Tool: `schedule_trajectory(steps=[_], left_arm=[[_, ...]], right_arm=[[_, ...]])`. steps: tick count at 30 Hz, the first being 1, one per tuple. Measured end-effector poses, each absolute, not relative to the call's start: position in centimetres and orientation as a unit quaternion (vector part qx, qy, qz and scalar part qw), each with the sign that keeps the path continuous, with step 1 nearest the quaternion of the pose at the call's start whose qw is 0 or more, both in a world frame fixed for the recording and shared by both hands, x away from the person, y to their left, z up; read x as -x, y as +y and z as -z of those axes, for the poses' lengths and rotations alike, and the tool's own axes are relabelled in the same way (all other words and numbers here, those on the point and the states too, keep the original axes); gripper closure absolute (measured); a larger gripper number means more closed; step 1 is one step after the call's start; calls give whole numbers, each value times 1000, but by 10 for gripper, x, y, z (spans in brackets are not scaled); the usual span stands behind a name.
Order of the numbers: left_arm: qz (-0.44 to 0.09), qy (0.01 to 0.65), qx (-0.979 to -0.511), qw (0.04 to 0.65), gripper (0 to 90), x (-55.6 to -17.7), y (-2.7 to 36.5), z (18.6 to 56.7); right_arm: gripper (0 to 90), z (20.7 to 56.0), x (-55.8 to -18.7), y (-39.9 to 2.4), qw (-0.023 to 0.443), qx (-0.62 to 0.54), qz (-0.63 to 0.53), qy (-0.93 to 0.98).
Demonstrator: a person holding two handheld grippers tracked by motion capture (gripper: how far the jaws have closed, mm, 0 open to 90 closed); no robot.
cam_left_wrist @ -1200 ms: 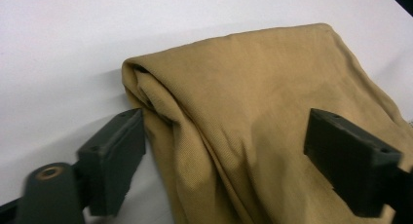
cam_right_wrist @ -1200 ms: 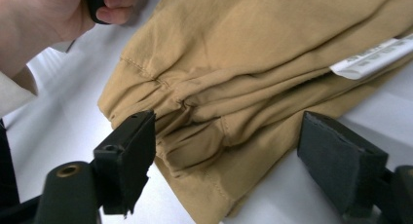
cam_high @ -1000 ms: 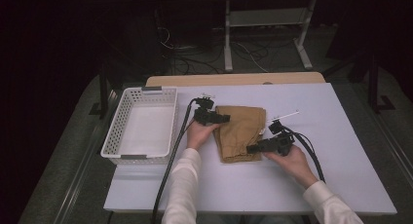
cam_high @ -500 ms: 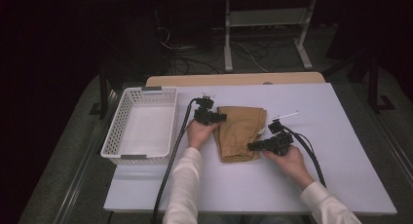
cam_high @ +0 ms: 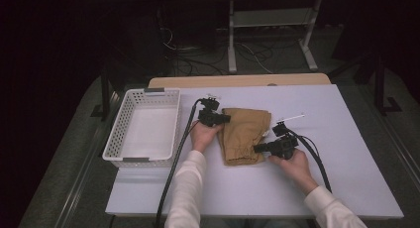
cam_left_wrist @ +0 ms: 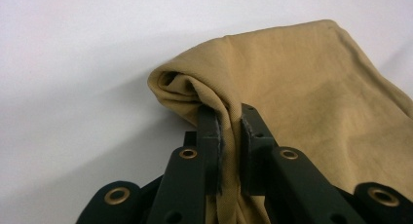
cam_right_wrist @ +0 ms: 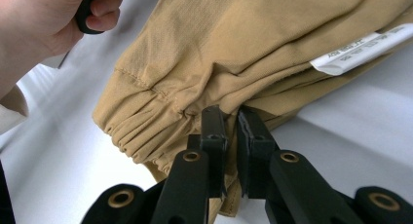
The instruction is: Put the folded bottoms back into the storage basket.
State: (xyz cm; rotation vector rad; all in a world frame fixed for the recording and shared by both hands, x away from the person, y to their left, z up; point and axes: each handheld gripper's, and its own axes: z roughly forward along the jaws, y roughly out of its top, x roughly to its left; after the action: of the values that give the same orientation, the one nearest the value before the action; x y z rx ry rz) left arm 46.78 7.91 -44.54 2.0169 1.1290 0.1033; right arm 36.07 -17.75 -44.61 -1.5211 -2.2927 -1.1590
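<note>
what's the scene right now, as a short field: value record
item: folded tan garment, lying on the white table
left tool: shut on the garment's folded edge, jaws just closed
right tool: shut on the edge beside the elastic cuff, jaws just closed
label: white tag at the garment's edge
basket: white, left of garment

The trousers (cam_left_wrist: 311, 102) are soft, matt tan cloth with a fine weave, gathered at the elastic hem, with a smooth white label (cam_right_wrist: 363, 51). The tabletop (cam_high: 346, 139) looks smooth, matt white. The basket (cam_high: 116, 134) is white plastic lattice.
</note>
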Motion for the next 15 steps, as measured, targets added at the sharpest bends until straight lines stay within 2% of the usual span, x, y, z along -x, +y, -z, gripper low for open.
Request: schedule_trajectory(steps=[15], left_arm=[[-43,435,-806,400,818,-465,83,437]], right_arm=[[818,438,-355,-175,76,500,398,-765]])
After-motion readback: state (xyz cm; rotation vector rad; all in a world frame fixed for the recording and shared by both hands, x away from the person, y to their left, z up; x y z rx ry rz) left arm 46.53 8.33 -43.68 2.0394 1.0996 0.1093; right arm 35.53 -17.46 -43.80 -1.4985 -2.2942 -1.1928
